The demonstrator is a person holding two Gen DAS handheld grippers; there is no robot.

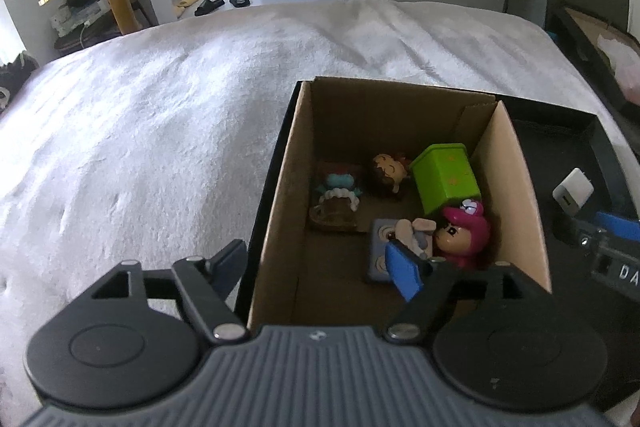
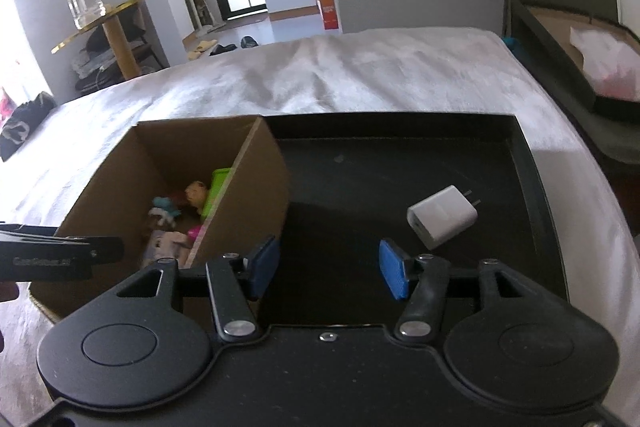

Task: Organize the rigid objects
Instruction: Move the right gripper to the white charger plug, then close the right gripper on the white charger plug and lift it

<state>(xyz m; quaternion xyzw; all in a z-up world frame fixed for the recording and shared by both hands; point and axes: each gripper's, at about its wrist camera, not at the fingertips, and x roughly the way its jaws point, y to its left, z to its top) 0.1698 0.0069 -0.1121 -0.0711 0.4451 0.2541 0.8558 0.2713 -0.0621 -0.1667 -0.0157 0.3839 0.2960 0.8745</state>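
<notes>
A cardboard box stands inside a black tray on a white bed. It holds a green block, a pink-hooded figurine, a brown-haired figurine, a teal-haired figurine and a grey-blue toy. My left gripper is open and empty, straddling the box's left wall. A white charger lies on the tray's black floor; it also shows in the left wrist view. My right gripper is open and empty, just in front of and left of the charger.
The white bedspread spreads to the left and behind the tray. A gold-rimmed side table with a glass jar stands beyond the bed on the left. Another dark tray with a white bag lies at the right.
</notes>
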